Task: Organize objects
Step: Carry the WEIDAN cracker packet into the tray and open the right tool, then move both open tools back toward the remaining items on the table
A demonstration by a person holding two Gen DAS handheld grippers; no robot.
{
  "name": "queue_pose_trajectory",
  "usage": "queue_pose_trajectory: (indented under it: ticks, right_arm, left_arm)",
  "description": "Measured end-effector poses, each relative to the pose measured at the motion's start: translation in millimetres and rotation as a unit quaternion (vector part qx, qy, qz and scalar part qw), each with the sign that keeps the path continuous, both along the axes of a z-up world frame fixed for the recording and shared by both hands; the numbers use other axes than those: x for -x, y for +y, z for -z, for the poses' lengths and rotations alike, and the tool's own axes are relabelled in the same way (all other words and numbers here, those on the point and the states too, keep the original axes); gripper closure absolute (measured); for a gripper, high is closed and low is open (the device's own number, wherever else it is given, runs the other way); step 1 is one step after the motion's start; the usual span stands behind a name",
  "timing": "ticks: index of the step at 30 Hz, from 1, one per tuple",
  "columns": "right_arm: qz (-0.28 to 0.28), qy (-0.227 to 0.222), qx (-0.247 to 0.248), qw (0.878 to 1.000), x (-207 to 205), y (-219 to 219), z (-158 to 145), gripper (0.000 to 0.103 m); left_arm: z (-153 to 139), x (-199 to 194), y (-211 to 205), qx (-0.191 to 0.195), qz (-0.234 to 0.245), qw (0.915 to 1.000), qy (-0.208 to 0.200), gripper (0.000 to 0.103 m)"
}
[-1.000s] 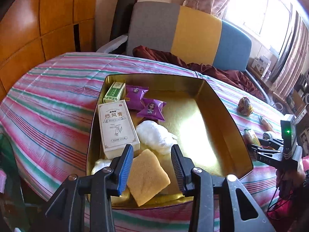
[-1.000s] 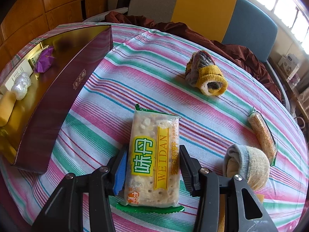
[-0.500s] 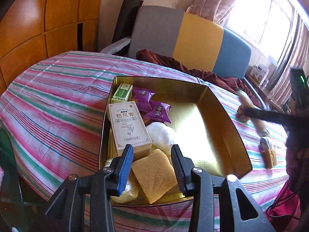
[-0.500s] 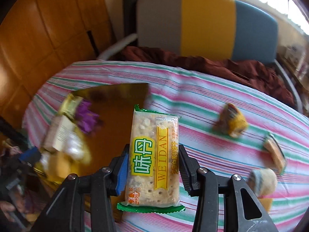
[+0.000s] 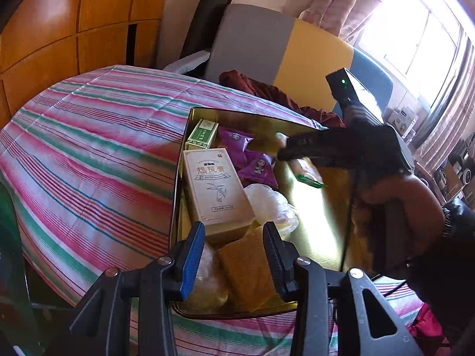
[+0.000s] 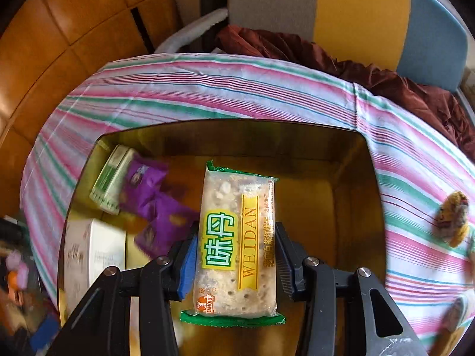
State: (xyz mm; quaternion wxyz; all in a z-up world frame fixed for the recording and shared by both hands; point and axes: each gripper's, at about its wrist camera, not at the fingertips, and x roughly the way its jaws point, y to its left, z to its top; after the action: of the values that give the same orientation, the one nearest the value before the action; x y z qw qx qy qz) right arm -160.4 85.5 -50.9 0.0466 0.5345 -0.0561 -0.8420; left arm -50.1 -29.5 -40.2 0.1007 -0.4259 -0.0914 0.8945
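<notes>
My right gripper (image 6: 236, 255) is shut on a clear cracker packet (image 6: 237, 237) with green ends and yellow lettering. It holds the packet over the open middle of the gold tin box (image 6: 237, 136). In the left wrist view the right gripper (image 5: 297, 151) shows blurred above the box's far right part, with a hand (image 5: 394, 201) behind it. My left gripper (image 5: 234, 255) hovers open over the box's near end, above a yellow sponge (image 5: 246, 270). Also in the box (image 5: 267, 118) lie a white carton (image 5: 213, 190), a small green carton (image 5: 202, 133), purple sachets (image 5: 258, 167) and a white bag (image 5: 270, 201).
The box sits on a round table with a pink, green and white striped cloth (image 5: 89, 148). A rolled yellow-and-grey sock (image 6: 454, 219) lies on the cloth to the right. A grey, yellow and blue chair (image 5: 282, 50) with a maroon cloth (image 6: 326, 53) stands behind, beside wood panelling.
My right gripper has carried the cracker packet leftward from the tablecloth to above the gold box. The left gripper has drifted a little; the box now sits further right in its view.
</notes>
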Motion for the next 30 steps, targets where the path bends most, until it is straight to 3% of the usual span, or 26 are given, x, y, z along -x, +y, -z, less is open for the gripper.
queue_pose_trajectory:
  ticks: [3,12,19,30]
  right_arm:
    - [0.005,0.007,0.04,0.999,5.4,-1.5,2.2,0.038]
    - [-0.019,0.043,0.04,0.998,-31.3,3.9,-16.7,0.037]
    - [-0.034,0.072,0.023,0.997,-78.5,19.7,-30.8,0.026]
    - [-0.034,0.102,0.0,0.994,-143.4,60.4,-40.9,0.023]
  left_arm:
    - [2.3,1.2,-0.8,0.0,-0.002,1.0,-0.005,0.063]
    - [-1.3,-1.1,2.9,0.012,-0.005,0.9999,0.005,0.062]
    - [-10.0,-10.3,14.5,0.028,0.006,0.9994,0.02,0.062]
    - [-25.8,-25.5,39.8,0.057,0.039,0.9965,0.047,0.062]
